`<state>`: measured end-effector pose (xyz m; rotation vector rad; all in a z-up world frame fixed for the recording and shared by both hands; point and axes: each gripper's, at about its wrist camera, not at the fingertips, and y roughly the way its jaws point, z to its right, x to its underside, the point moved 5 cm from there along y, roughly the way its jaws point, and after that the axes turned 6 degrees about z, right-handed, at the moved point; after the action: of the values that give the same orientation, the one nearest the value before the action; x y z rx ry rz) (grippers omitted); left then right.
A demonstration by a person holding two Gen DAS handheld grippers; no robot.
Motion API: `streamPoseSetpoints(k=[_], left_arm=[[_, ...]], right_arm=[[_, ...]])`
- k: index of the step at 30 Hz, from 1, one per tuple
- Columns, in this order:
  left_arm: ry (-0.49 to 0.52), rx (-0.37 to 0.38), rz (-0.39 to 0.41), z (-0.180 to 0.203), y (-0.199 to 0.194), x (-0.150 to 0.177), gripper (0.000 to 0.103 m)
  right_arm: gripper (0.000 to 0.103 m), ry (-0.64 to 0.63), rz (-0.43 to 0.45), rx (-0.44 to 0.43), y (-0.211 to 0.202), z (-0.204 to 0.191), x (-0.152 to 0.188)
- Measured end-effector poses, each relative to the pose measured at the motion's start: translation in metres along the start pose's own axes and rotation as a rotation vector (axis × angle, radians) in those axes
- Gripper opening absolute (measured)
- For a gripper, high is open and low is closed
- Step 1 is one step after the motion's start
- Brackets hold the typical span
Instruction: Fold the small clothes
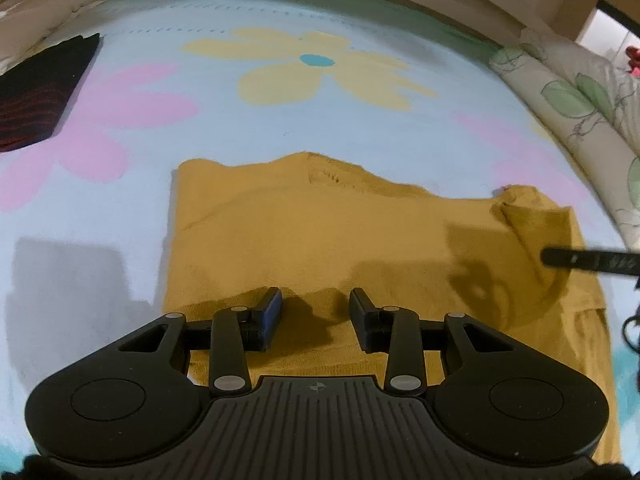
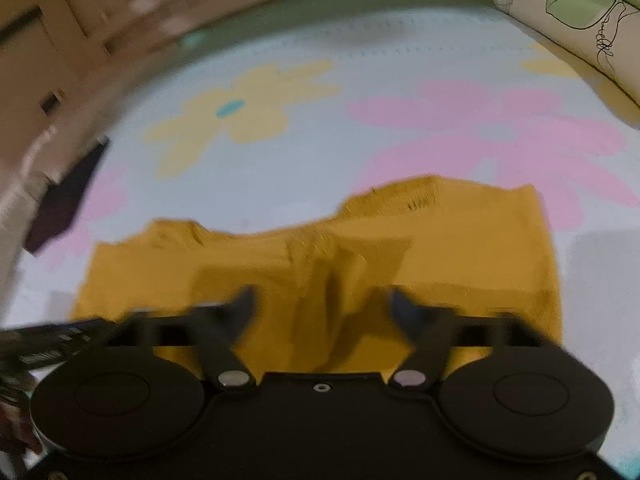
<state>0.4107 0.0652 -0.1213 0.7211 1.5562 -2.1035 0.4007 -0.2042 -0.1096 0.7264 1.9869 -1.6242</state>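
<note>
A light blue bedsheet (image 1: 280,120) printed with yellow and pink flowers covers the bed, with a dark folded cloth with red stripes (image 1: 44,92) at its far left and a leaf-patterned pillow (image 1: 580,100) along the right side. The mustard-yellow garment (image 1: 320,232) lies spread in the middle of the sheet, its right part lifted into a fold. The left gripper (image 1: 316,316) is over the garment's near edge with its jaws wide apart and holding nothing; the right gripper (image 2: 322,312), blurred in its own view, also has its jaws apart with a raised ridge of the yellow fabric between them, and I cannot tell if they touch it.
</note>
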Motion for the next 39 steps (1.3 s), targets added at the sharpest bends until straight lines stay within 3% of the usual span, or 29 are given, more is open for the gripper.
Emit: streamPoseSetpoints(k=[2, 8, 11, 15, 26, 28, 29, 31, 32, 36, 39], left_arm=[[-0.018, 0.010, 0.005, -0.003, -0.001, -0.002, 0.036], [-0.072, 0.011, 0.050, -0.017, -0.019, -0.010, 0.036], [-0.094, 0.007, 0.072, -0.022, -0.023, -0.015, 0.037], [-0.123, -0.013, 0.083, -0.035, -0.027, -0.017, 0.038], [-0.237, -0.079, 0.114, -0.081, -0.035, -0.022, 0.042], [-0.256, -0.090, 0.121, -0.087, -0.037, -0.022, 0.042], [-0.263, -0.094, 0.122, -0.090, -0.038, -0.022, 0.042], [-0.272, -0.099, 0.122, -0.093, -0.038, -0.022, 0.042], [-0.274, -0.101, 0.122, -0.094, -0.038, -0.023, 0.042], [-0.268, -0.094, 0.127, -0.091, -0.039, -0.025, 0.043], [-0.246, -0.088, 0.129, -0.085, -0.036, -0.028, 0.045]], right_arm=[[0.033, -0.005, -0.016, 0.017, -0.001, 0.008, 0.004], [0.034, 0.030, -0.083, 0.060, -0.020, 0.048, 0.018], [0.041, 0.082, -0.102, 0.042, -0.028, 0.065, 0.019], [0.070, 0.180, -0.015, -0.004, -0.037, 0.076, 0.008], [0.072, 0.140, 0.051, -0.047, -0.009, 0.061, 0.013], [0.060, 0.111, 0.047, -0.057, -0.008, 0.056, 0.012], [0.042, 0.100, 0.036, -0.063, -0.008, 0.054, 0.011], [0.020, 0.093, 0.030, -0.070, -0.010, 0.051, 0.009], [0.015, 0.084, 0.029, -0.080, -0.013, 0.048, 0.007], [0.014, 0.012, 0.100, -0.093, -0.040, 0.038, -0.017], [0.014, 0.030, 0.134, -0.037, -0.057, 0.059, -0.031]])
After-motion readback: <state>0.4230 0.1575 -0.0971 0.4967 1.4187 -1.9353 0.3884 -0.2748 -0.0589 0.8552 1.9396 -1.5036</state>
